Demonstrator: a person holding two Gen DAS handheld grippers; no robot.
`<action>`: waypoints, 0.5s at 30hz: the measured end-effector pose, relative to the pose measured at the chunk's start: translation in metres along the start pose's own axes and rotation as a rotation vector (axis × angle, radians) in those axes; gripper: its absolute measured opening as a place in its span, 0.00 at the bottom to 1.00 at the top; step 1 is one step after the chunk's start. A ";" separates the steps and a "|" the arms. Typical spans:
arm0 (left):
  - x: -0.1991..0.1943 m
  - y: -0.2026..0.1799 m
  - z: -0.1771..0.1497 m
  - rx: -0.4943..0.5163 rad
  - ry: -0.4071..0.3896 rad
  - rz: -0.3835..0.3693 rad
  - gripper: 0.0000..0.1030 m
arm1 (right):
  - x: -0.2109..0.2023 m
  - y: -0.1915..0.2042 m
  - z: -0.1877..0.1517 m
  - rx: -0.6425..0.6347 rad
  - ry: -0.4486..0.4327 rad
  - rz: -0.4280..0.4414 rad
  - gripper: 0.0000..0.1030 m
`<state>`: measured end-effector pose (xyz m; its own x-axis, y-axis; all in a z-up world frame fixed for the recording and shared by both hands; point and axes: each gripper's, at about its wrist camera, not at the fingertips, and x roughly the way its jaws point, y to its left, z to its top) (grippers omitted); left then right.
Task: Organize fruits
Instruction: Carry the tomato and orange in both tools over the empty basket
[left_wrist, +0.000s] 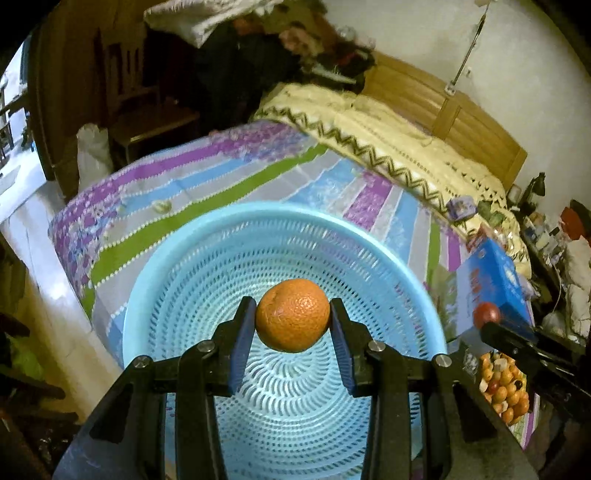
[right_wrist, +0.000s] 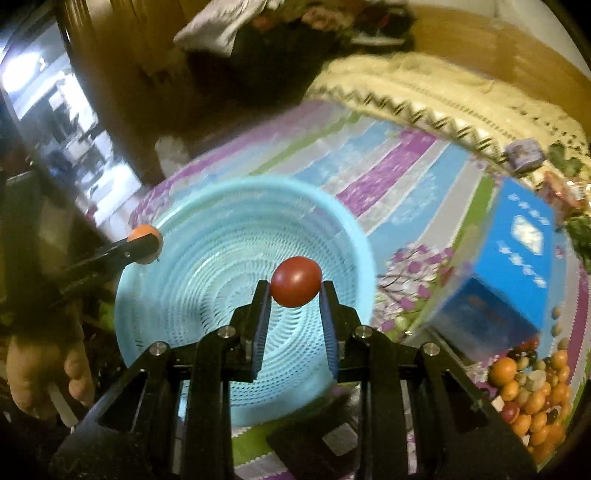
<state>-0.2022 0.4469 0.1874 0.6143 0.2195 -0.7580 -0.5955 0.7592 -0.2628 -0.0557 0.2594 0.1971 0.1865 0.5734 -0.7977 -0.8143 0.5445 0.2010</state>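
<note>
Spread wide beneath both claws, a bed (left_wrist: 258, 177) under a striped sheet of purple, blue, green and grey, flat enough to serve as a worktop, with a cream knitted blanket (left_wrist: 388, 136) bunched well beyond the fingertips. Directly under and ahead of the left gripper (left_wrist: 292, 315), a big round pale-blue plastic basket (left_wrist: 177, 258), perforated all over in spiralling slots, shallow-walled, apparently empty, probably the drop-off for sorted fruit. Off to the right of the left gripper, a blue cardboard box (left_wrist: 491, 273), stiff and glossy, printed in white. Nearer and lower on that same side, a heaped pile of small fruits (left_wrist: 504, 387), orange and dark red mixed, likely the source still to be sorted. Clamped between the left gripper's blue pads, an orange (left_wrist: 291, 314), dimpled peel, slightly flattened sphere, pinched across its widest part so it cannot roll out, hanging over the basket's bowl. Across in the right wrist view, the right gripper (right_wrist: 294, 291) squeezed tight on a small red fruit (right_wrist: 295, 280), smooth, glossy, egg-round, pinched only at the fingertips, poised above the basket's middle. Both loads apparently ready to be let go into the mesh. Blurred edges everywhere, so fine detail past the basket rim hard to call.
</note>
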 end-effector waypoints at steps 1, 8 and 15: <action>0.003 0.003 -0.001 0.001 0.016 0.003 0.40 | 0.005 0.002 0.001 -0.001 0.022 0.010 0.26; 0.040 0.017 -0.014 0.005 0.162 0.010 0.40 | 0.044 0.003 -0.001 0.002 0.183 0.052 0.27; 0.056 0.030 -0.019 -0.007 0.211 0.029 0.40 | 0.055 -0.002 -0.007 0.008 0.226 0.034 0.27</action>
<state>-0.1955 0.4706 0.1259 0.4755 0.1078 -0.8731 -0.6157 0.7496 -0.2428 -0.0478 0.2856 0.1484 0.0304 0.4406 -0.8972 -0.8137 0.5322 0.2338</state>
